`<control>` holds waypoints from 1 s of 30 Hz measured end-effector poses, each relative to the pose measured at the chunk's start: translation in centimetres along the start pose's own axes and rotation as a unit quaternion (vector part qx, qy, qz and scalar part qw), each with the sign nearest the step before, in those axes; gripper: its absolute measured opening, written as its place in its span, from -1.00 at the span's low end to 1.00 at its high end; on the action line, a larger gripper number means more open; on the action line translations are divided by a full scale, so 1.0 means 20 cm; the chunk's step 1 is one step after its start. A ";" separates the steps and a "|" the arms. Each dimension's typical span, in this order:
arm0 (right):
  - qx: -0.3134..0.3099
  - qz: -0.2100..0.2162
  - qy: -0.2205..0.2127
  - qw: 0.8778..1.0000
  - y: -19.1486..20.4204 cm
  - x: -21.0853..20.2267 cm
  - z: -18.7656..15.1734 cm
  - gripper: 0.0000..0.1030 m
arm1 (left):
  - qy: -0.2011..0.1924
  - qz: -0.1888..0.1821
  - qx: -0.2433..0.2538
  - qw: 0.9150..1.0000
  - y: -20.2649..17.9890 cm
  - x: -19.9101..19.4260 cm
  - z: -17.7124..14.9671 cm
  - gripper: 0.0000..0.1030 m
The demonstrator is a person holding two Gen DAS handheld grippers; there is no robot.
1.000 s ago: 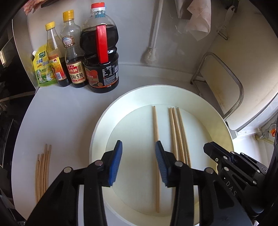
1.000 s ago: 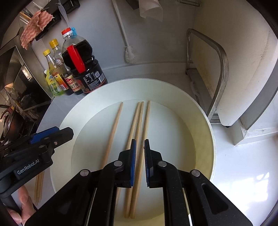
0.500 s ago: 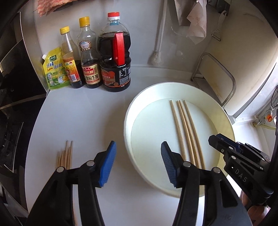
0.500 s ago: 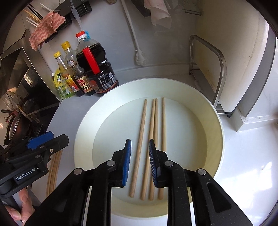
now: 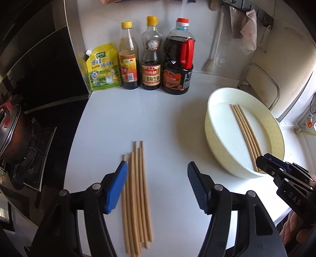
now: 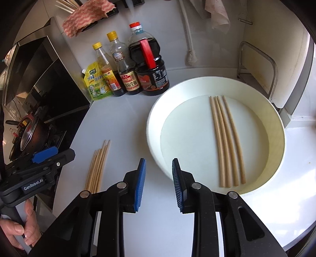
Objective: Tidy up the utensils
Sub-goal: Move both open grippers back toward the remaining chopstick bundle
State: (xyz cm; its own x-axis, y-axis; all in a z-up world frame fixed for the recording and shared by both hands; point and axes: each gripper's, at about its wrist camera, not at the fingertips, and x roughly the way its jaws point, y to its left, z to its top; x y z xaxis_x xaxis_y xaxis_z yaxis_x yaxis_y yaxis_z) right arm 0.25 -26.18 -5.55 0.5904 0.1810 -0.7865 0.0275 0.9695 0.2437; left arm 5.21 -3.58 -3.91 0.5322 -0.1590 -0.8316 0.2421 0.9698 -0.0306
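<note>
Both tools (image 5: pixel 156 185) (image 6: pixel 159 183) now off basin (image 6: pixel 197 85), freshly widened, empty; bottles (image 5: pixel 150 57) behind.

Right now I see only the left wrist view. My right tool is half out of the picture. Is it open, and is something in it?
Observer: The right tool is open and empty; its jaws have just been opening.
Operator: It hides the near ends of the chopsticks in the bowl. How do they lie?
Observer: Four chopsticks lie side by side on the floor of the bowl, with their near ends almost even.
Operator: Are there sticks anywhere that I miss?
Observer: Yes. Thin sticks, perhaps chopsticks, stand behind the pink cloth at the top left.
</note>
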 end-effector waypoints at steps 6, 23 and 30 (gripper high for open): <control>-0.007 0.011 0.020 1.000 0.20 0.03 -0.09 -0.36 | 0.014 0.014 -0.009 1.000 0.26 0.02 -0.10 0.26; -0.025 0.008 0.096 0.995 0.59 0.37 -0.32 -0.20 | 0.064 0.017 -0.022 0.998 0.63 0.22 -0.32 0.48; -0.036 -0.004 0.106 0.994 0.66 0.50 -0.37 -0.20 | 0.076 0.006 -0.023 0.997 0.66 0.28 -0.37 0.50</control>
State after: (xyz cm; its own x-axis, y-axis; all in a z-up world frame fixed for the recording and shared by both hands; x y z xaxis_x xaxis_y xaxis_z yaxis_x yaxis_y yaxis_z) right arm 0.52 -10.41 -14.33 0.4078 0.1966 -0.8916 -0.0303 0.9789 0.2019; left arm 5.41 9.65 -13.03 0.4045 -0.1204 -0.9066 0.1966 0.9796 -0.0424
